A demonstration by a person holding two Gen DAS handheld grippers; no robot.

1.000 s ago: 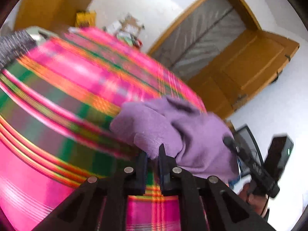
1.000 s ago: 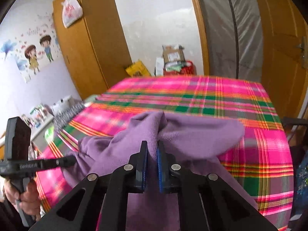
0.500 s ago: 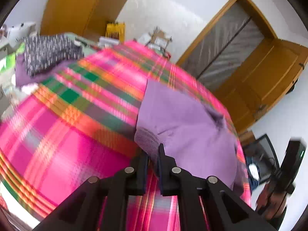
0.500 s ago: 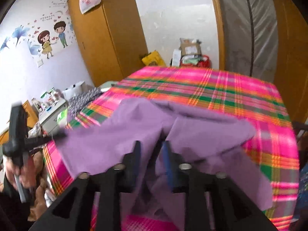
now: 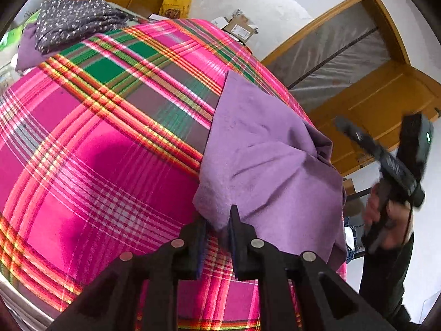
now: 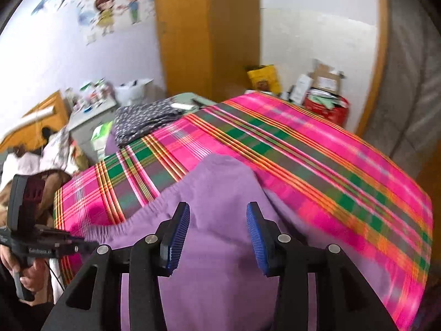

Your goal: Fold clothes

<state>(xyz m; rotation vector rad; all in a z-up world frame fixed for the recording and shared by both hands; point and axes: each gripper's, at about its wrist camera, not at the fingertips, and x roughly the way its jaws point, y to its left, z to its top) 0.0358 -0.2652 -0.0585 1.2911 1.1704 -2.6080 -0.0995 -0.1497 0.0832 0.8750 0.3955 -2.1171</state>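
A purple fleece garment [image 5: 264, 160] lies crumpled on the right side of the pink plaid tablecloth [image 5: 91, 143]. My left gripper [image 5: 217, 220] sits low at the garment's near corner. Its jaws are opening, and the corner rests loosely between them. In the right wrist view the left gripper [image 6: 87, 244] touches the gathered elastic edge [image 6: 124, 226] of the garment [image 6: 220, 262]. My right gripper [image 6: 217, 220] hovers over the purple cloth, its jaws wide and still opening, its blue pads [image 6: 180, 231] clear of the fabric. The left wrist view shows the right gripper [image 5: 341, 124] off the table's right edge, held by a hand [image 5: 391, 220].
A folded grey dotted garment [image 5: 74, 22] lies on another purple piece at the table's far left corner. Boxes and a red bin [image 6: 325, 104] stand behind the table. A wooden wardrobe [image 6: 209, 33], a wooden door [image 5: 380, 96] and a cluttered cabinet [image 6: 88, 107] surround it.
The purple garment, held up bunched by both grippers, has come down spread on the cloth. The right gripper opened, released it and drew away. The left gripper sank and its jaws widened.
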